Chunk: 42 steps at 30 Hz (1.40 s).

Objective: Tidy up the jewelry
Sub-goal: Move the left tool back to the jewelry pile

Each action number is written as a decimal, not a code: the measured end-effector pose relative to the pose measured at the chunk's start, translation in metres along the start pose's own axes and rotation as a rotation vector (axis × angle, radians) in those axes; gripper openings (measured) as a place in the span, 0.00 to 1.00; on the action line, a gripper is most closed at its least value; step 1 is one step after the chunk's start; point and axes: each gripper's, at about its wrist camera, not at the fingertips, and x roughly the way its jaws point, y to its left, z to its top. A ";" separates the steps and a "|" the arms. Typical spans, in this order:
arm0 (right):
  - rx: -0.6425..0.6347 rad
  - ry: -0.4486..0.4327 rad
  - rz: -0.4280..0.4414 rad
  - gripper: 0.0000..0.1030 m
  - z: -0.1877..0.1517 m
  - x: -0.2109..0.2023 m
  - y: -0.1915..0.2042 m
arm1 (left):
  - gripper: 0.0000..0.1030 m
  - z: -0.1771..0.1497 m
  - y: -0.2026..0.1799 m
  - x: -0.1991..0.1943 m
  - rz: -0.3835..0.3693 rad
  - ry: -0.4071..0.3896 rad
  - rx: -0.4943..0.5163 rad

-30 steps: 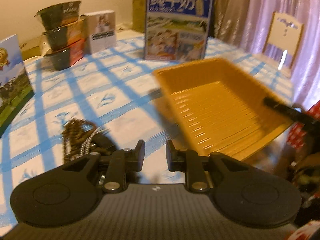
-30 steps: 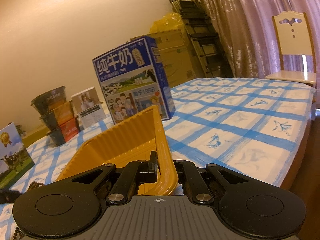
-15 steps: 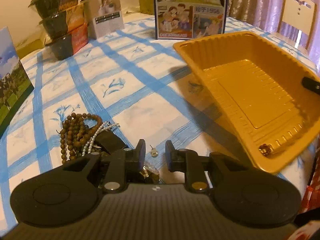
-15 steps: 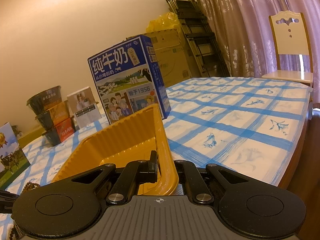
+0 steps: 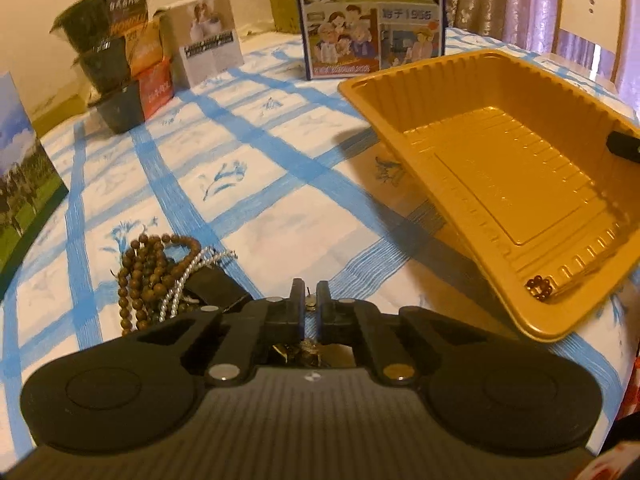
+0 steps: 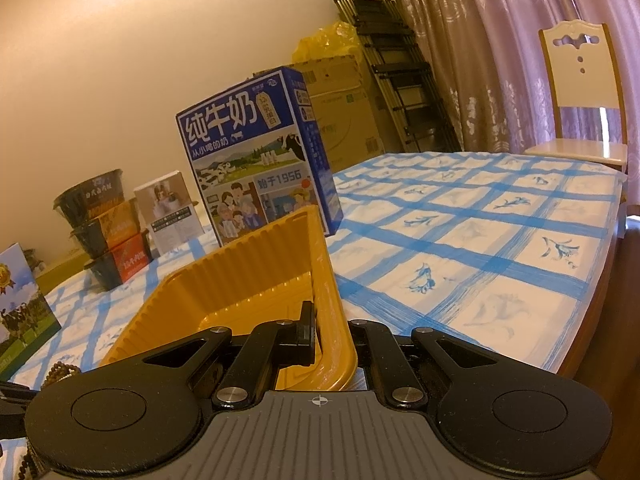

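A yellow ribbed plastic tray (image 5: 500, 168) is held tilted over the blue-checked tablecloth; a small dark bead piece (image 5: 540, 282) lies in its low corner. My right gripper (image 6: 326, 320) is shut on the tray's wall (image 6: 328, 288). My left gripper (image 5: 309, 300) is shut on a small metal jewelry piece (image 5: 309, 303), low over the table. More gold-coloured pieces (image 5: 308, 350) show under its body. A brown wooden bead string (image 5: 148, 272) and a pearl strand (image 5: 188, 276) lie in a heap just left of it.
A blue milk carton box (image 5: 368, 16) stands behind the tray. Stacked noodle bowls (image 5: 116, 60) and a small white box (image 5: 206, 48) stand at the back left. A picture card (image 5: 20, 200) stands at the far left. A chair (image 6: 580, 92) is beyond the table.
My left gripper has closed from open onto a small metal piece and has moved down toward the jewelry heap. The tray stays tilted in my right gripper.
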 end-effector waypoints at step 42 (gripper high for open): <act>-0.011 -0.019 0.016 0.06 0.003 -0.008 0.006 | 0.25 -0.003 0.016 -0.088 -0.135 -0.083 -0.233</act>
